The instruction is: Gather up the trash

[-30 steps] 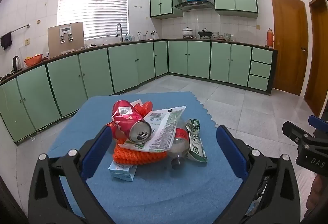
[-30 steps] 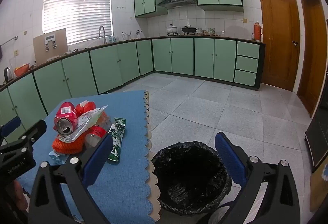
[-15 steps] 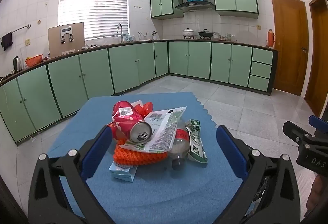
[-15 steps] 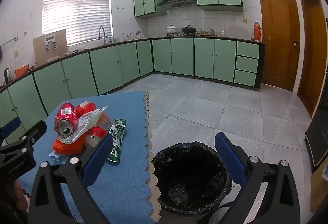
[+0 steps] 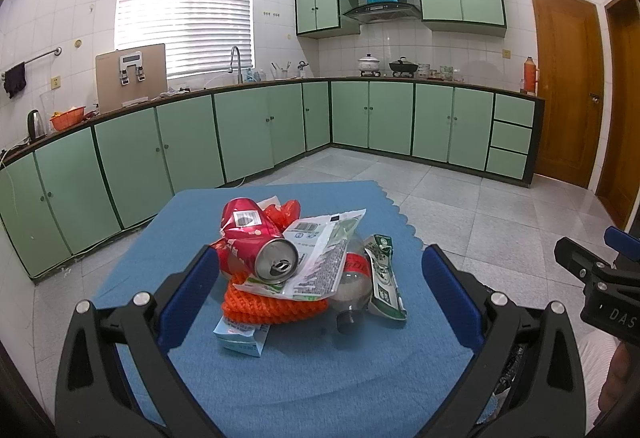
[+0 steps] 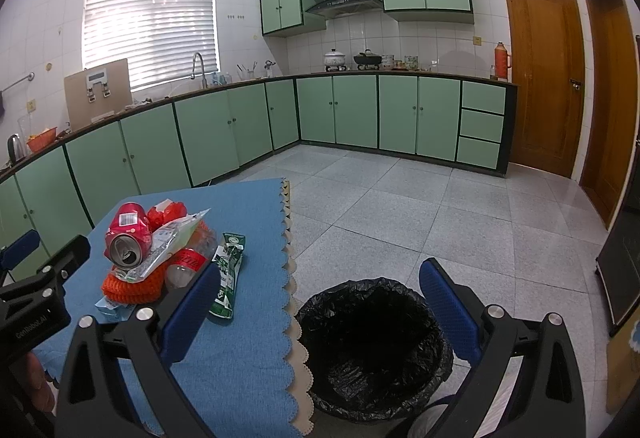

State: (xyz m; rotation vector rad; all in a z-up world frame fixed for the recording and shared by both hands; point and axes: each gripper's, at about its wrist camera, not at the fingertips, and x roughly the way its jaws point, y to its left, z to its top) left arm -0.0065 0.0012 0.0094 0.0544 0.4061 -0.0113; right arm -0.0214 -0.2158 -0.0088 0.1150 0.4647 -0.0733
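One heap of trash is sitting on the blue-clothed surface [image 5: 280, 378]: one crushed red can [image 5: 256, 238] lying on its side on top, its long axis running toward my left camera and its open mouth facing me; one white printed wrapper [image 5: 320, 258] draping beside it; one orange mesh bundle [image 5: 272, 304] underneath; one clear bottle [image 5: 354, 290] with a red label lying cap toward me; one green carton [image 5: 384, 278] lying flat at the right, lengthwise toward me; and one small pale blue carton [image 5: 240, 336] at the front. Nothing is differing from a second ago; the heap and both claws are staying as they were. My left claw [image 5: 316, 302] is hovering wide open around the heap, holding nothing. My right claw [image 6: 320, 318] is gaping just as wide and empty above the one black-lined bin [image 6: 372, 350], which is standing on the floor just beside the surface's scalloped edge.
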